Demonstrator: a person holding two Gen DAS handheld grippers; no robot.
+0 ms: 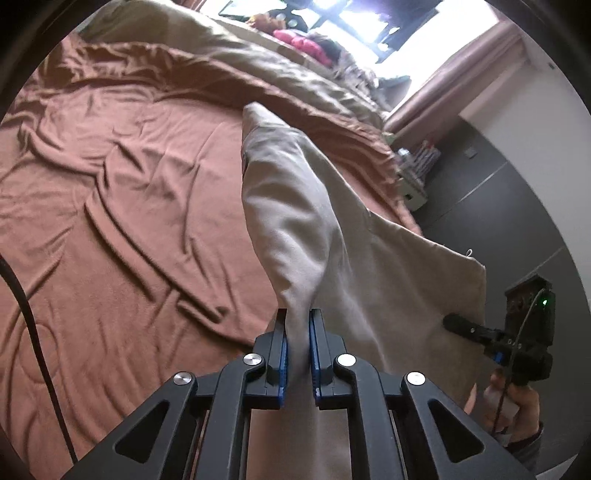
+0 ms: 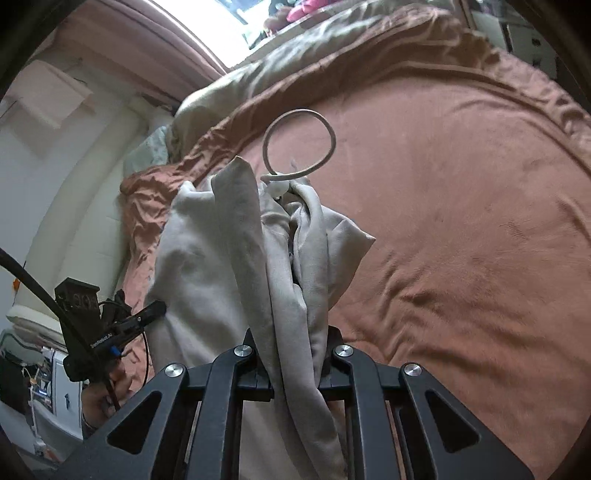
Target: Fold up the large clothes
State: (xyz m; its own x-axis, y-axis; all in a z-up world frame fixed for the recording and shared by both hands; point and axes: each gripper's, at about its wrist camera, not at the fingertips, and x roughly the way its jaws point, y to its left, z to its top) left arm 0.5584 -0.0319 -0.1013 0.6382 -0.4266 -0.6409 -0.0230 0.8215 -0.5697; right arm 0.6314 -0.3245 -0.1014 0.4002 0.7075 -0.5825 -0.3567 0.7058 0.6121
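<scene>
Beige garment [image 1: 314,221] stretches from left gripper [image 1: 298,354], lower centre, rightward to right gripper [image 2: 291,365]; both pinch cloth.

Daylight from the window, blown out white

My window [image 1: 354,22] glares; bedspread [image 1: 129,184] evenly lit, soft shadows, fisheye-curved black corners.

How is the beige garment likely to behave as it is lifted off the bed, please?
Probably floppy: the beige garment sags in soft folds from the left tongs and bunches at the right tongs. It looks fairly thick, so perhaps weighty. Its drawstring curls in a loose loop and may swing or snag.
</scene>
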